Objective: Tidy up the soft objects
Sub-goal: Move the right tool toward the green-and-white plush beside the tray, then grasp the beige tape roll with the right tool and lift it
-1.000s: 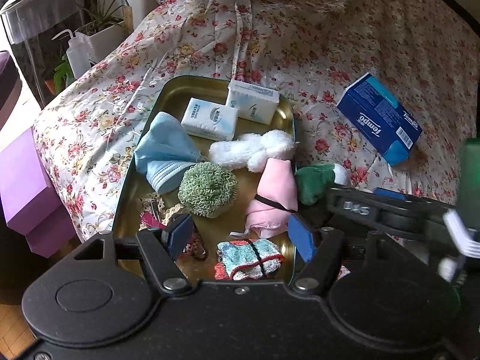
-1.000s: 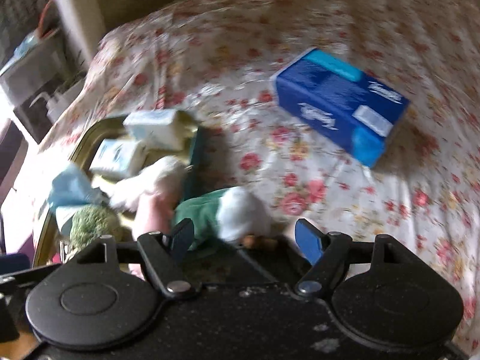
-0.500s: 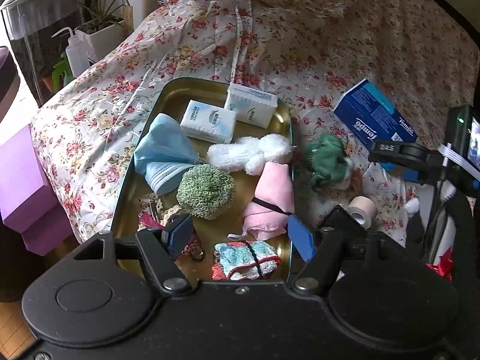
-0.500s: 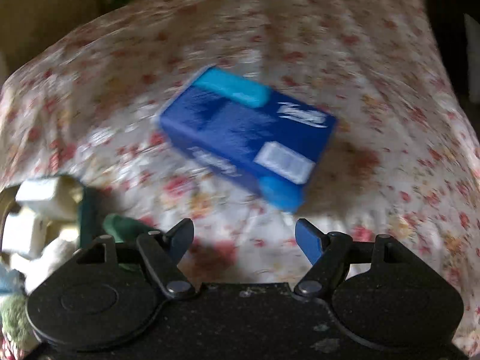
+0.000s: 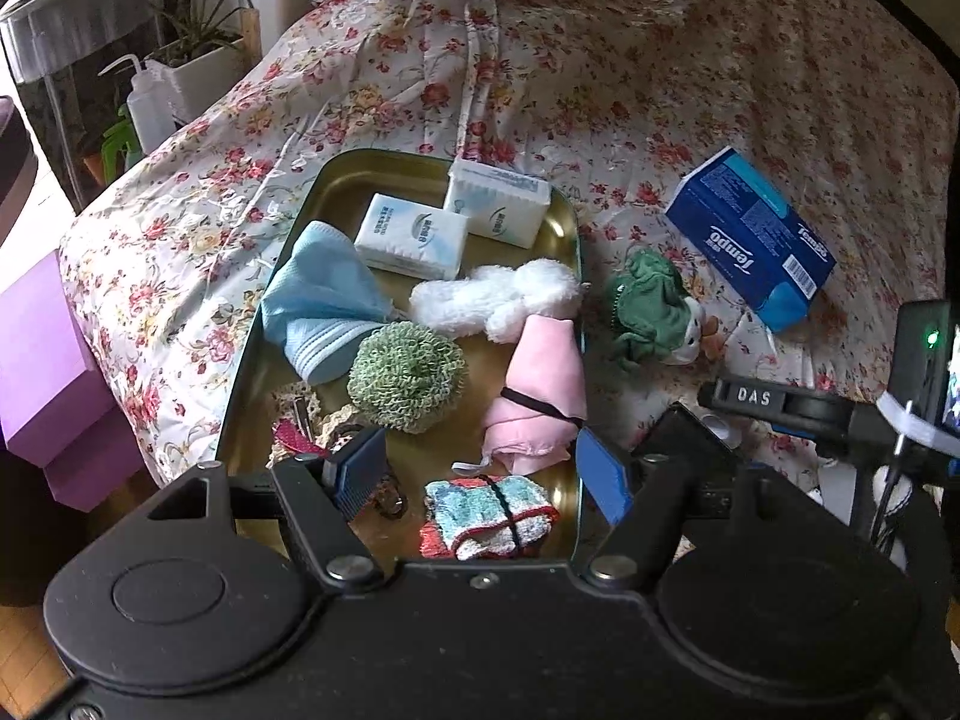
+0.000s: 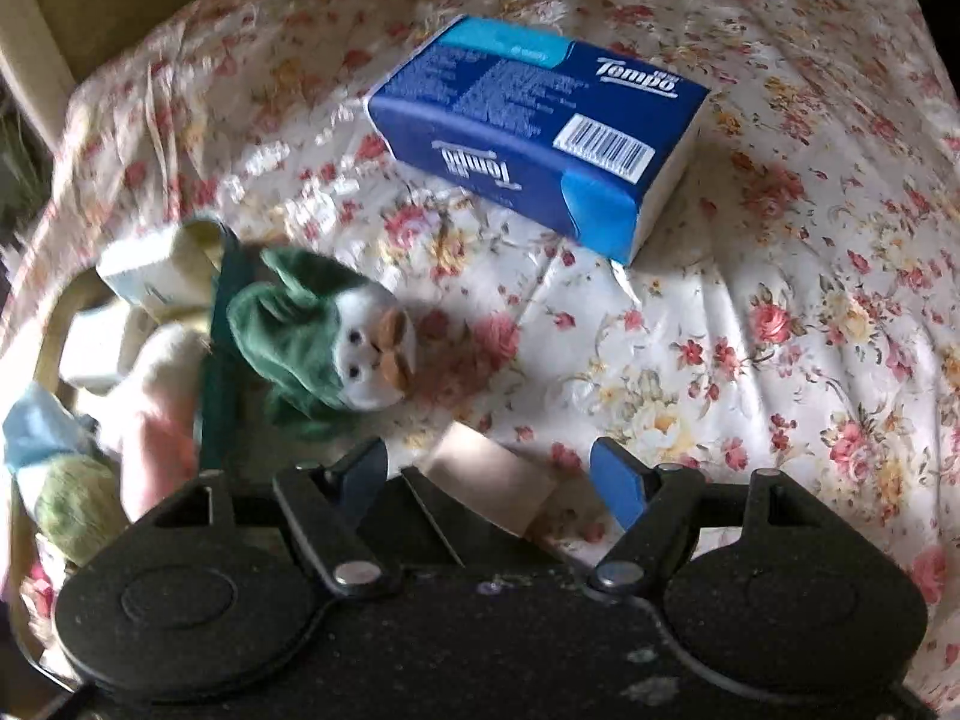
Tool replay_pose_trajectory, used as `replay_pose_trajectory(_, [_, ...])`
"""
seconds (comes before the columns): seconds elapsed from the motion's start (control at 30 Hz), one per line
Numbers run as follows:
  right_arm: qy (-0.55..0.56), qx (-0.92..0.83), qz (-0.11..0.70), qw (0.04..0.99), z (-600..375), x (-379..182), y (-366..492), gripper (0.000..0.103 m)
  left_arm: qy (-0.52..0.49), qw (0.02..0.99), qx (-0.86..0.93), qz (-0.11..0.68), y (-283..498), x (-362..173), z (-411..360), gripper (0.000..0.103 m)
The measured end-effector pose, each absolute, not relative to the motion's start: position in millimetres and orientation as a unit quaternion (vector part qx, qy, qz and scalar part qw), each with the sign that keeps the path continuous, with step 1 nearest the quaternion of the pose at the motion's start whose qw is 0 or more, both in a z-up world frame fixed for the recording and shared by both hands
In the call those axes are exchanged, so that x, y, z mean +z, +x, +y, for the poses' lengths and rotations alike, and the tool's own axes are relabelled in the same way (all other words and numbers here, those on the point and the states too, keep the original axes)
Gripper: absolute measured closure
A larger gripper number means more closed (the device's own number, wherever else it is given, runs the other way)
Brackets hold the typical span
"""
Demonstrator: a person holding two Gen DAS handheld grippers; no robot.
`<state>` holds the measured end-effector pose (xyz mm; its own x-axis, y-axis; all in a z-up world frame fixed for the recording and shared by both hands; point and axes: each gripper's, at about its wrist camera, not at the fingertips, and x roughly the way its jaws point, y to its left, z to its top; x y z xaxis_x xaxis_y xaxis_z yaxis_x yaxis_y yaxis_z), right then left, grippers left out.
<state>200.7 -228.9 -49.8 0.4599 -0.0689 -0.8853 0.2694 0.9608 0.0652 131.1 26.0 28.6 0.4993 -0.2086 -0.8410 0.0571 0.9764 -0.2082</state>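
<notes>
**Both tools released over a flowered bed; green toy lies outside the tray**

Nearest in the left wrist view, the left tool (image 5: 480, 474) is seen with its jaws parted and nothing gripped between them, above the near end of a gold metal tray (image 5: 240, 384). Below it a striped knitted cloth (image 5: 486, 516) bound with a black band is seen, and just beyond, a pink pouch (image 5: 540, 396) against the tray's right rim. A green knitted ball (image 5: 408, 384) is placed mid-tray, a light blue cloth (image 5: 318, 306) near the left rim, and a white fluffy toy (image 5: 498, 300) behind the pouch. Two white tissue packs (image 5: 414, 234) are set at the tray's far end.

In the right wrist view, the right tool (image 6: 489, 483) is likewise held apart and empty, with a beige roll (image 6: 492, 480) lying on the bed between its jaws, untouched as far as can be told. Farther on, a green and white plush toy (image 6: 324, 336) lies on the bedspread (image 6: 780, 330) just beside the tray's right rim. Beyond it, well apart, a blue Tempo tissue box (image 6: 540, 138) is seen on the bed.
</notes>
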Motion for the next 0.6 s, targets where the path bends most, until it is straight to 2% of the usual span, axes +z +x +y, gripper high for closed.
replay_pose_trajectory(0.27, [0.11, -0.201, 0.467, 0.854, -283.7, -40.1, 206.7, 0.028, -0.076, 0.863, -0.083, 0.493, 129.6, 29.8, 24.6, 0.037])
replay_pose_trajectory(0.6, [0.115, -0.127, 0.494, 0.852, -258.6, -48.8, 194.0, 0.028, -0.066, 0.861, -0.081, 0.497, 130.3, 26.7, 20.5, 0.037])
